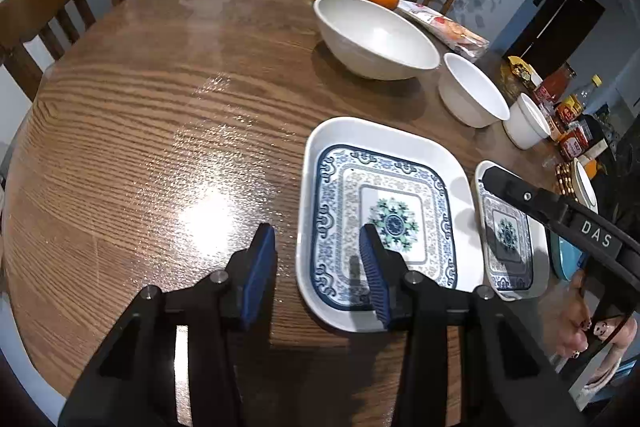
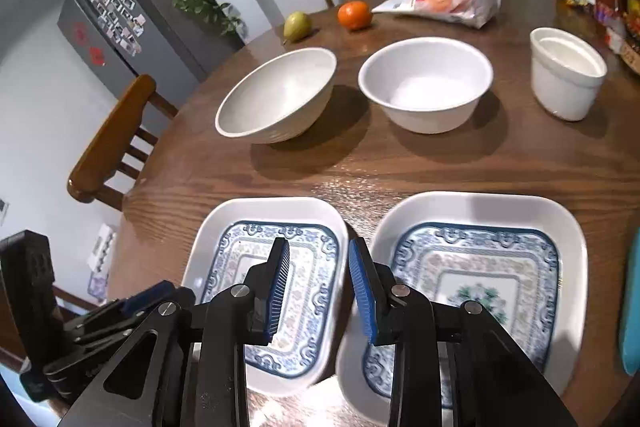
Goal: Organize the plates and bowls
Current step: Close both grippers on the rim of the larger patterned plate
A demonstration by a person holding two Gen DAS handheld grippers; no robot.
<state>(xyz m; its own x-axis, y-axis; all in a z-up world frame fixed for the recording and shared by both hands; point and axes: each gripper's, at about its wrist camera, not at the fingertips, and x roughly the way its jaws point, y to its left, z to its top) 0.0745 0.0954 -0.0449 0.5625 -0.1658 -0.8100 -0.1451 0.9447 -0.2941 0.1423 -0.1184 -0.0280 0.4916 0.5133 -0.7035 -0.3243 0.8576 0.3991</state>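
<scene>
On the table [image 1: 160,107] two patterned plates lie side by side, long sides running away from both claws: the left claw [image 1: 316,229], narrow but gripping nothing, straddles the left plate's [image 1: 384,135] outer rim, while the right claw [image 2: 319,243], equally narrow and empty, hangs over the seam beside the right plate [image 2: 480,203].

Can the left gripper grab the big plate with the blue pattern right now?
Probably yes. The left gripper sits at the near-left rim of the big patterned plate, one finger over it, one outside, and nothing blocks the way.
</scene>
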